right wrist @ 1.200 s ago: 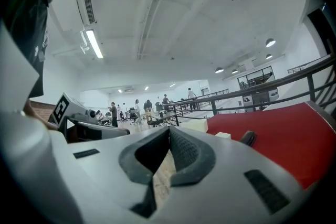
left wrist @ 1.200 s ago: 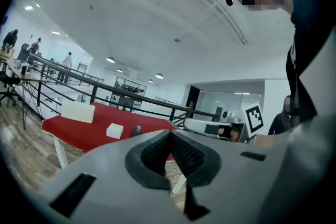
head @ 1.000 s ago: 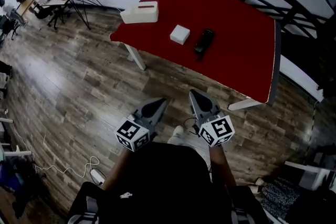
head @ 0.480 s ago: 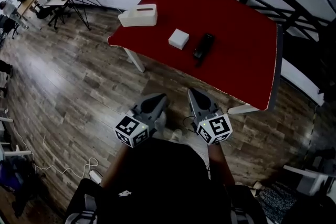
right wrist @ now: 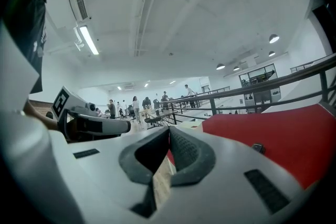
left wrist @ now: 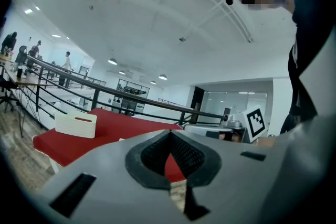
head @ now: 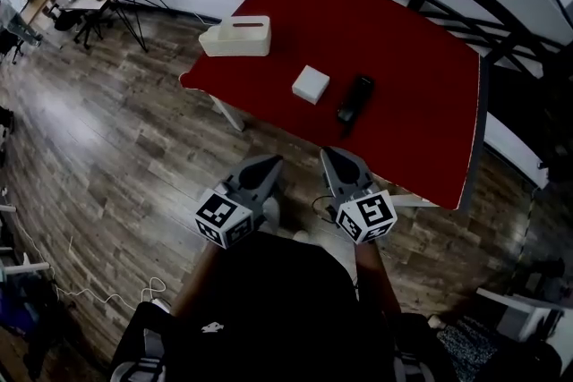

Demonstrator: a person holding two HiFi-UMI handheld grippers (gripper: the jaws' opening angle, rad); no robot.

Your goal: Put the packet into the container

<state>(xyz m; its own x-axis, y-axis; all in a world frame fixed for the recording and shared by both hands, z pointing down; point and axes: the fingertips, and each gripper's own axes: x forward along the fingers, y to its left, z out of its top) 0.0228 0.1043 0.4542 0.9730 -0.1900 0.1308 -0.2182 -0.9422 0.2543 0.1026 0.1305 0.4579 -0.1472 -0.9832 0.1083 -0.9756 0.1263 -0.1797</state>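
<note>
Fingers (left wrist: pixel 189 157) together, empty | left gripper view shows container (left wrist: pixel 76 124); right's doesn't

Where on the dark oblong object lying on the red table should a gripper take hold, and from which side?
Probably across its narrow width at mid-length, from above. The dark oblong object lies flat on the red table, with bare surface along both long sides; the white box sits apart beside it.
</note>
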